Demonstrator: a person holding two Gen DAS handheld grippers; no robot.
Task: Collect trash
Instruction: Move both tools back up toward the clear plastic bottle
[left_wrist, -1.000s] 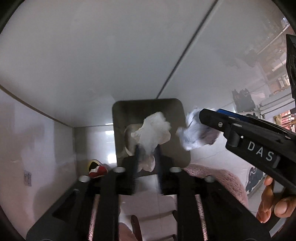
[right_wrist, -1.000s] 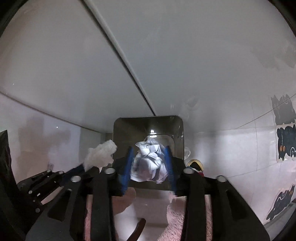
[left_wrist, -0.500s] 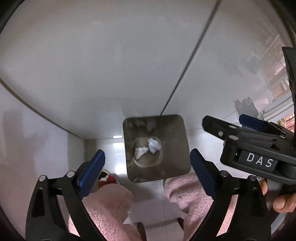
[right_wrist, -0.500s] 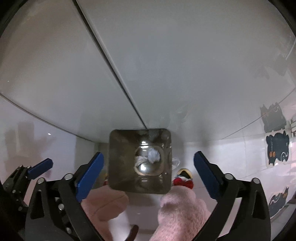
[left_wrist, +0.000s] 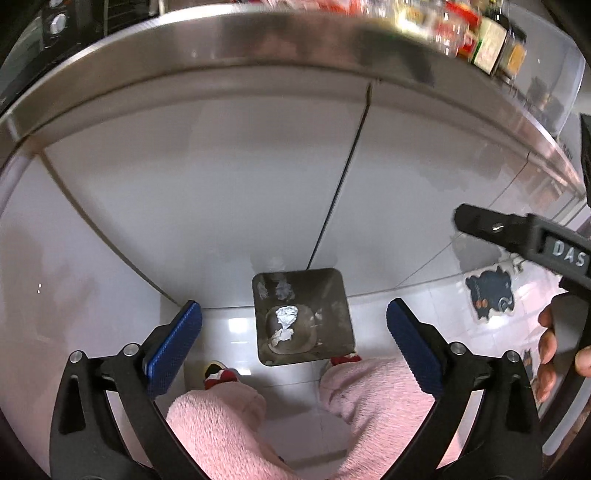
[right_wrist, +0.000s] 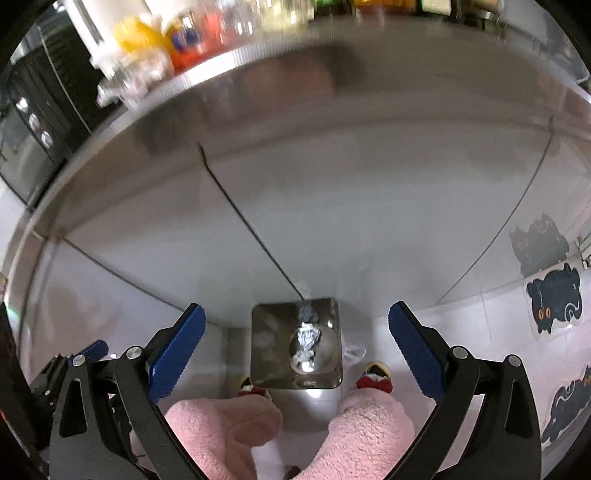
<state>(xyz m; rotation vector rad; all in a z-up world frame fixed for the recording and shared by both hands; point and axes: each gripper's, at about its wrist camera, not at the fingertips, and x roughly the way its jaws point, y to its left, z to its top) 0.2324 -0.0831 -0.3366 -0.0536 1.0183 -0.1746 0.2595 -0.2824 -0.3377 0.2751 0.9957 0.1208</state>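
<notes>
Left gripper (left_wrist: 293, 332) and right gripper (right_wrist: 295, 334): jaws just opened wide, nothing between them. Two crumpled paper wads (left_wrist: 283, 323) lie at bottom of metal bin (left_wrist: 338, 314) on floor below.

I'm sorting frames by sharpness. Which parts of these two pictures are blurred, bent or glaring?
Left wrist view: bottles along the top smear with motion, the counter edge bows from the fisheye, the bin stays fairly sharp. Right wrist view: top clutter is smeared worse, and a bright glint sits on the bin's lower rim.
</notes>
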